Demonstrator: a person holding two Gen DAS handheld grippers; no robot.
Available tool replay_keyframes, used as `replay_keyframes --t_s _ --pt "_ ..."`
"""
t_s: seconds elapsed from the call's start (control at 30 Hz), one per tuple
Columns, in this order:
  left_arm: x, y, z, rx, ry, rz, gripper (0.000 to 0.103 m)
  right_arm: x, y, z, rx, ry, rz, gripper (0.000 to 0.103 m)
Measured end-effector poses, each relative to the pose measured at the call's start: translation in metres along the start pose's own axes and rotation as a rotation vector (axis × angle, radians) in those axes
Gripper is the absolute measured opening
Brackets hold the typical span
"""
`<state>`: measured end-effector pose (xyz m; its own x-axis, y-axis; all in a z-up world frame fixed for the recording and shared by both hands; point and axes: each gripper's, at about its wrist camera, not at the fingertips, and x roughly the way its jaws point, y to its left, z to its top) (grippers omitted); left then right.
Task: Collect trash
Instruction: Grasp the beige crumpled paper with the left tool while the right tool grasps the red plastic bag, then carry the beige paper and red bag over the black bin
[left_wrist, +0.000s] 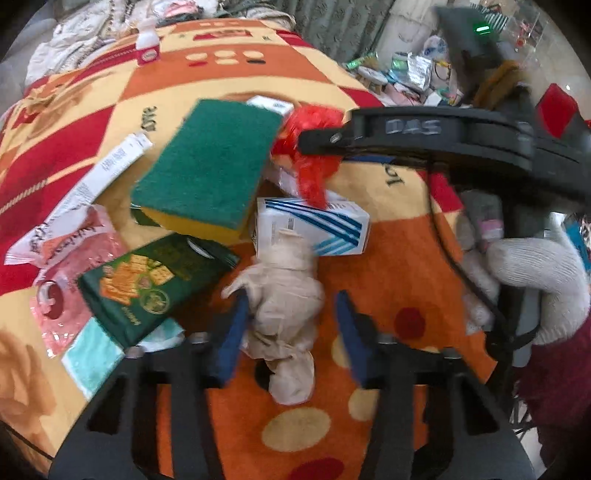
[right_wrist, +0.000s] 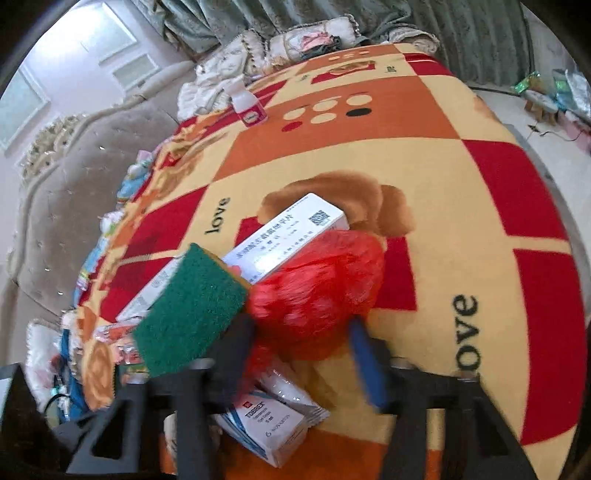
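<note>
A crumpled beige paper wad (left_wrist: 288, 314) lies on the orange patterned blanket (left_wrist: 399, 266) between the blue pads of my left gripper (left_wrist: 293, 325). The left pad touches the wad and the right pad stands a little clear of it, so the gripper is open. My right gripper (right_wrist: 303, 343) has a red plastic bag (right_wrist: 317, 291) filling the gap between its pads, which touch it on both sides. In the left wrist view one of its black fingers (left_wrist: 332, 138) reaches over the same red bag (left_wrist: 314, 166). A person's white-gloved hand (left_wrist: 535, 280) holds the right gripper.
A green and yellow sponge (left_wrist: 210, 166) leans on the pile beside the red bag. Around it lie a white and blue box (left_wrist: 314, 229), a green cracker box (left_wrist: 147, 284), a long white carton (left_wrist: 107, 170) and a pink wrapper (left_wrist: 62, 295). A small bottle (right_wrist: 247, 103) stands far back.
</note>
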<state>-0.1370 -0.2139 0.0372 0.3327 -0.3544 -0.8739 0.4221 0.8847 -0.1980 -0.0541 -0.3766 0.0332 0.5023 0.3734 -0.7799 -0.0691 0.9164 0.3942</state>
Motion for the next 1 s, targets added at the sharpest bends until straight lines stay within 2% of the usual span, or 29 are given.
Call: replay_keyframes --t_s 0.03,0.13,0.3,0.57,1.0 --pt "0.001 0.002 0.001 -0.003 0.003 0.004 0.027 -0.004 0.001 -0.002 -0.013 -0.013 -0.004 0.04" --pt "-0.015 0.006 0.004 -0.036 -0.019 -0.075 0.025 -0.024 0.003 -0.009 -0.05 -0.053 -0.016 0.039" --pt "-0.045 0.0 0.009 -0.034 -0.042 -0.162 0.025 -0.07 -0.003 -0.021 -0.079 -0.124 -0.018 0.039" --pt "-0.053 -0.026 0.024 0.011 -0.072 -0.182 0.025 -0.103 -0.024 -0.039 -0.045 -0.149 -0.035 0.039" --pt "-0.034 -0.072 0.065 0.075 -0.095 -0.17 0.025 -0.127 -0.048 -0.057 -0.018 -0.165 -0.08 0.039"
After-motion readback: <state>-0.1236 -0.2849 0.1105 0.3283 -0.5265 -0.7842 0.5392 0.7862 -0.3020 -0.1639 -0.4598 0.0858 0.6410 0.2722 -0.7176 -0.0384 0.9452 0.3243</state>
